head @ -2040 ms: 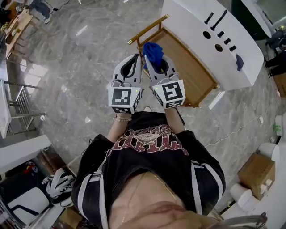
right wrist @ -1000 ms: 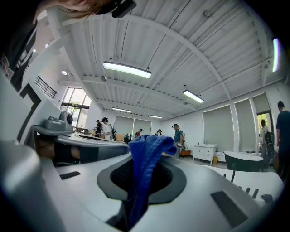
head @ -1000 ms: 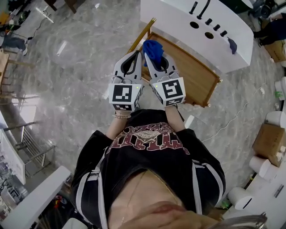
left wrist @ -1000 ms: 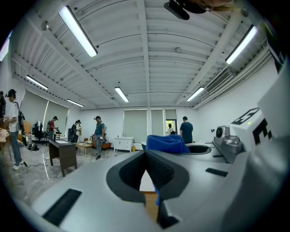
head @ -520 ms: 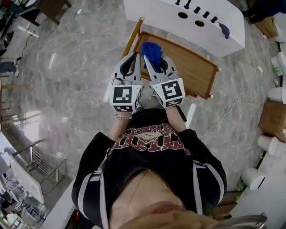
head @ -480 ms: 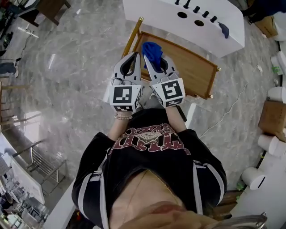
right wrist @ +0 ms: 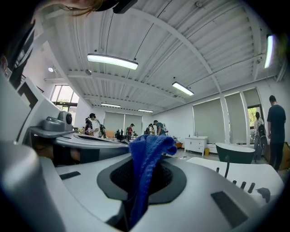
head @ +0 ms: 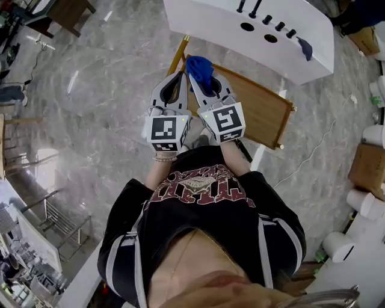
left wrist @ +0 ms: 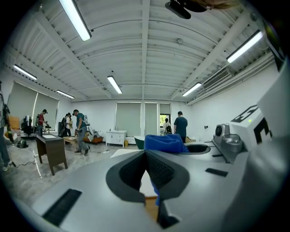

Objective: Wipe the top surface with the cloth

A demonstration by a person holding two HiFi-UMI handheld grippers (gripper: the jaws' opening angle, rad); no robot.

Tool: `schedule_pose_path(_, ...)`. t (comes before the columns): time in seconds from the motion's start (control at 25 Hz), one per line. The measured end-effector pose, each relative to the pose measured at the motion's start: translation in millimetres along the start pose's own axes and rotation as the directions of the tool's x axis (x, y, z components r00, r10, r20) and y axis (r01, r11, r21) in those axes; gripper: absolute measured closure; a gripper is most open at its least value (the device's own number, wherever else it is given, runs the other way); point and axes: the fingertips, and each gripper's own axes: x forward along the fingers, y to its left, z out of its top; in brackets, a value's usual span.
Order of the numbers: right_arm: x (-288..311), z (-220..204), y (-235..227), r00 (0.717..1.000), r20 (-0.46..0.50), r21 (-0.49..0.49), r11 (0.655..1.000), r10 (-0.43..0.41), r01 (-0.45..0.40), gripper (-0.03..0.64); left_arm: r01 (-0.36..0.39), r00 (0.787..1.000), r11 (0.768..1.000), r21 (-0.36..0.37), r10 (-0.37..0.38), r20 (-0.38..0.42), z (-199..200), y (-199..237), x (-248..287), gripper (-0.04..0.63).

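Nearest the body, two tools are held side by side at chest height, close together but apart. The left tool [head: 180, 76] is seen with its jaws brought together on nothing; it is judged to be kept idle and out of the way. The right tool [head: 203, 82] is clamped on the one blue cloth [head: 198, 66], which is pinched low between the pads so that a bunched fold stands up beyond the tips. This is presumably so that a free wad is offered for wiping.

The cloth is carried in the air, pressed on no surface, so wiping is judged not yet begun.

Beyond the tools, one wooden table [head: 264, 114] stands on the marble floor, with the cloth seen over its near left corner. Farther on lies one white unit [head: 210, 18] with two round holes and about five dark pegs. One small dark blue piece [head: 305, 48] rests near its right end. Which top is meant cannot be told.
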Motion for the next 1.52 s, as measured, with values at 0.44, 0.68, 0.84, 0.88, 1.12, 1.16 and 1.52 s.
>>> schedule_pose_path(0.44, 5, -19, -39, 1.0, -0.011, 0.049, 0.999, -0.022, 0.022, 0.561, 0.013, 0.999, 1.0, 0.028, -0.011, -0.053, -16, -11, 39, 0.546)
schedule_pose_path(0.68, 11, -28, -72, 0.995, -0.022, 0.075, 0.993, -0.094, 0.096, 0.561, 0.101, 0.993, 0.994, 0.044, -0.098, -0.073, -15, -22, 75, 0.546)
schedule_pose_path(0.84, 24, -31, -87, 0.989, -0.038, 0.087, 0.985, -0.145, 0.148, 0.561, 0.167, 0.983, 0.985, 0.054, -0.162, -0.088, -18, -20, 96, 0.546)
schedule_pose_path(0.88, 29, -32, -89, 0.986, -0.044, 0.088, 0.983, -0.158, 0.161, 0.561, 0.181, 0.98, 0.982, 0.054, -0.176, -0.091, -18, -18, 101, 0.546)
schedule_pose_path(1.12, 64, -31, -100, 0.97, -0.069, 0.091, 0.967, -0.233, 0.239, 0.561, 0.257, 0.962, 0.965, 0.046, -0.25, -0.111, -17, 10, 127, 0.546)
schedule_pose_path(1.16, 70, -33, -100, 0.967, -0.078, 0.09, 0.964, -0.242, 0.249, 0.561, 0.267, 0.958, 0.963, 0.041, -0.261, -0.116, -19, 16, 130, 0.546)
schedule_pose_path(1.52, 117, -70, -94, 0.937, -0.174, 0.12, 0.938, -0.303, 0.326, 0.561, 0.321, 0.926, 0.947, -0.024, -0.319, -0.201, -63, 63, 152, 0.546)
